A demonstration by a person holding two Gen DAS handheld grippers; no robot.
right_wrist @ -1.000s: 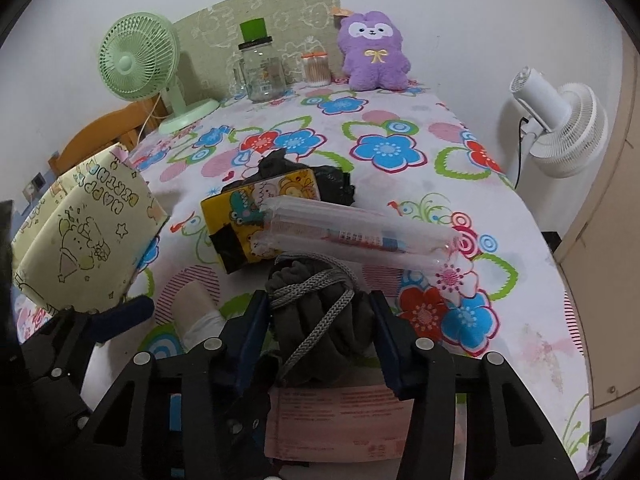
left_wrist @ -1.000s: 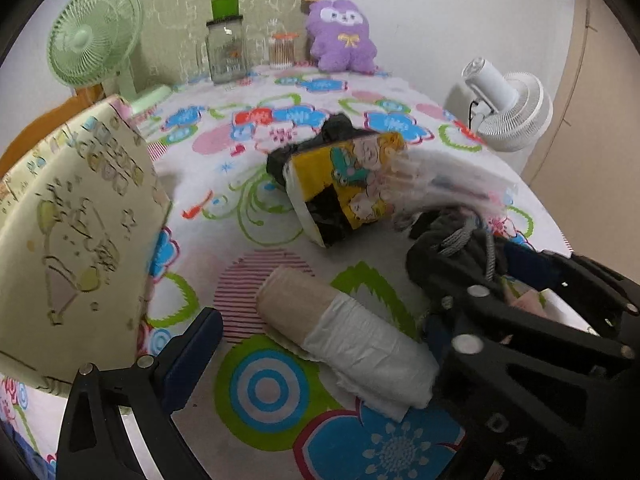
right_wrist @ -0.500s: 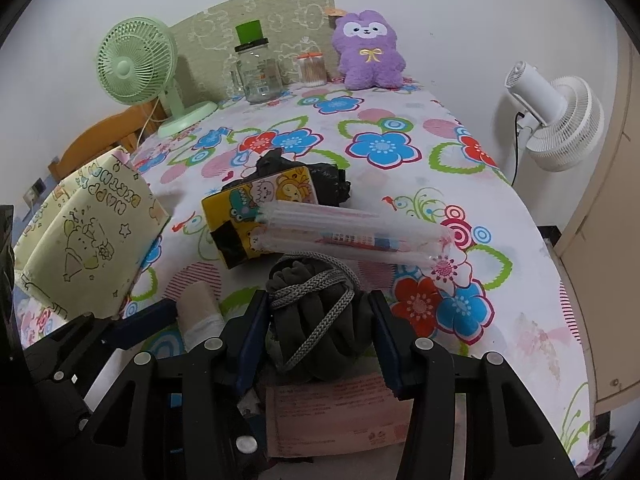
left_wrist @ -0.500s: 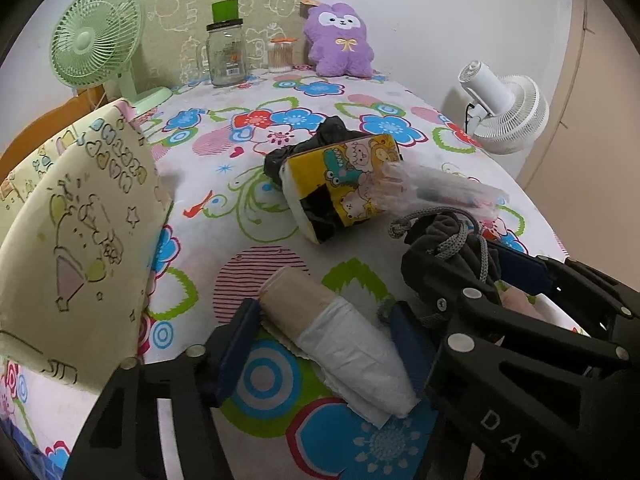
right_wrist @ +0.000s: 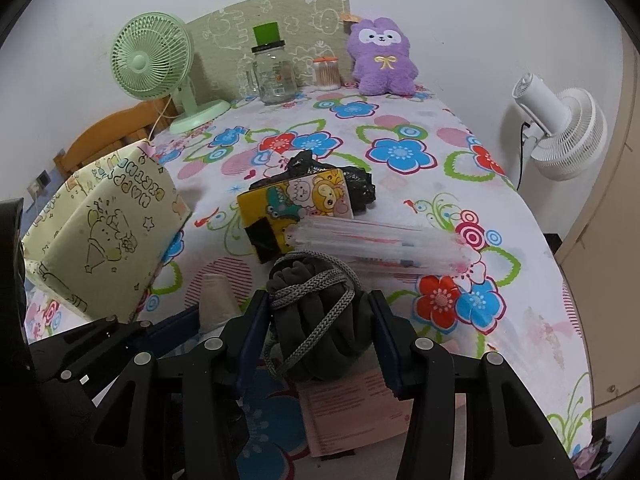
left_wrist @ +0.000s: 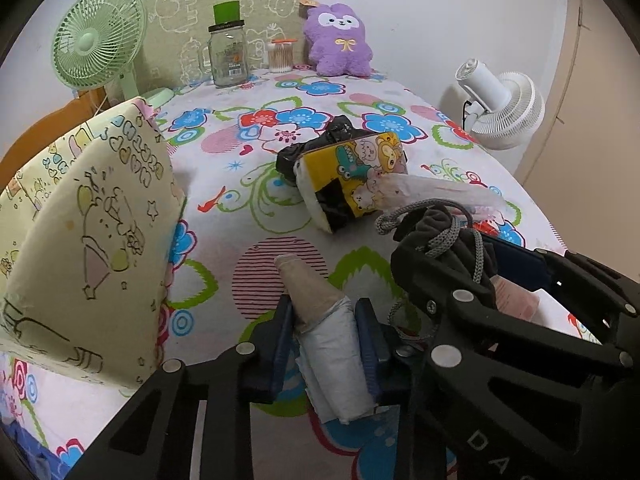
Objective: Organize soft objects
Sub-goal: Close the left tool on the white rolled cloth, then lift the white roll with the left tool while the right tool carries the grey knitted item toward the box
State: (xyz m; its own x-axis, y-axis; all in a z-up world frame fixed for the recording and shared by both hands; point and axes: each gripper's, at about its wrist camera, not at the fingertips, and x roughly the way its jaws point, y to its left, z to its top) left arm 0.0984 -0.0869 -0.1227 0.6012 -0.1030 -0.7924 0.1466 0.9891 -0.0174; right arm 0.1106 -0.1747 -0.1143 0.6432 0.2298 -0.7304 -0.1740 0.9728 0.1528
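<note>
Left wrist view, from left to right: an orange wooden chair back [left_wrist: 28, 140] shows at the edge, and a mint green desk fan [left_wrist: 98, 38] stands at the far left corner of the table [left_wrist: 400, 100], which is covered in a white cloth printed with bright flowers. A pale yellow fabric box [left_wrist: 92, 248] with cartoon drawings stands upright at the near left. Against the white wall leans a green cartoon-printed board [left_wrist: 256, 8], with a glass jar [left_wrist: 228, 56] with a green lid, a small tub of cotton swabs [left_wrist: 281, 55] and a purple plush toy [left_wrist: 339, 42] in front of it. Mid-table lies a yellow cartoon pouch [left_wrist: 356, 176] on crumpled black plastic, with a clear plastic sleeve [left_wrist: 432, 196] just beside it. The left tool [left_wrist: 326, 334] is closing, its blue pads narrow on either side of a rolled beige and white cloth [left_wrist: 324, 320] lying on the table and touching its sides. A white fan [left_wrist: 502, 110] stands off the table's right edge, before a beige door.

In the right wrist view the right tool [right_wrist: 320, 330] clamps a dark grey drawstring bag [right_wrist: 316, 320], its grey cord looped over the front, above a pink printed packet [right_wrist: 352, 412] lying flat on the cloth. The left tool sits low at the left there, the beige roll end poking up from it.
</note>
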